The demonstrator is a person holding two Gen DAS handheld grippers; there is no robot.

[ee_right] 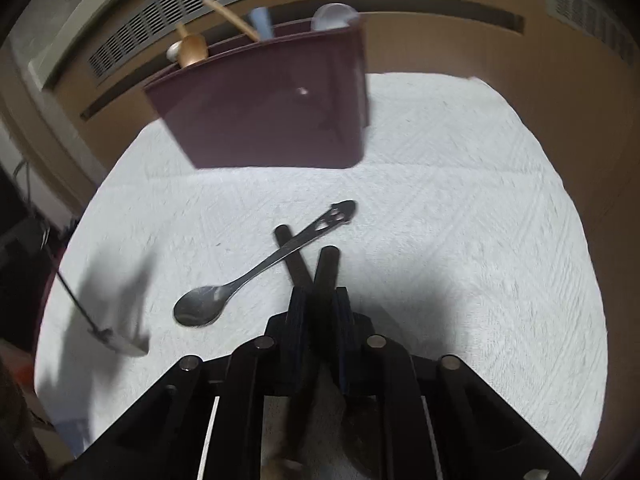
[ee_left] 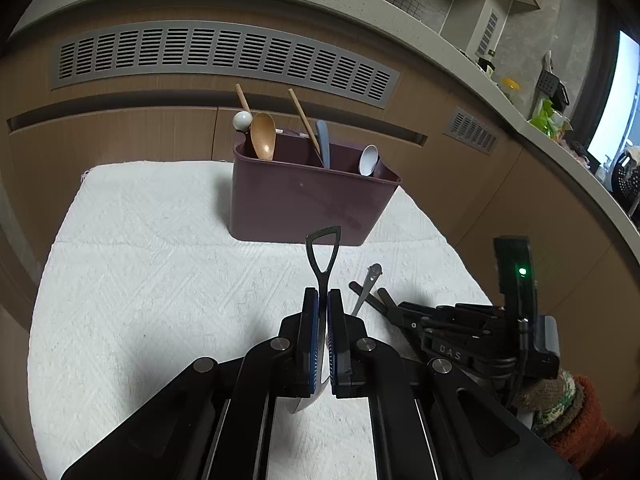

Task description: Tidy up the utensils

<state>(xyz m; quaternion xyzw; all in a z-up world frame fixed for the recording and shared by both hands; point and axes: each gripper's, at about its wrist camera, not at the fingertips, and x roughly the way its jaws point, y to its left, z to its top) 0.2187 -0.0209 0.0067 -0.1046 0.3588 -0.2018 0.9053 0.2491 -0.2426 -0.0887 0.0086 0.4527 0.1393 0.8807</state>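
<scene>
My left gripper (ee_left: 323, 300) is shut on a shovel-shaped metal spoon (ee_left: 323, 256), its triangular handle pointing up toward the maroon utensil caddy (ee_left: 304, 200). The caddy holds a wooden spoon (ee_left: 263, 136), a wooden stick, a blue handle and a white spoon. My right gripper (ee_right: 319, 296) is shut on two dark utensil handles (ee_right: 326, 268) that stick forward. A metal spoon (ee_right: 256, 272) lies on the white cloth (ee_right: 460, 240) just ahead of it, its handle crossing one dark handle. The caddy (ee_right: 272, 112) stands beyond. The left gripper's shovel spoon (ee_right: 116, 338) shows at the left.
The white cloth (ee_left: 160, 280) covers the work surface in front of brown cabinets with a grey vent grille (ee_left: 224, 56). The right gripper (ee_left: 460, 336) sits to the right in the left wrist view, near the cloth's edge. A countertop with clutter (ee_left: 548, 116) runs at the upper right.
</scene>
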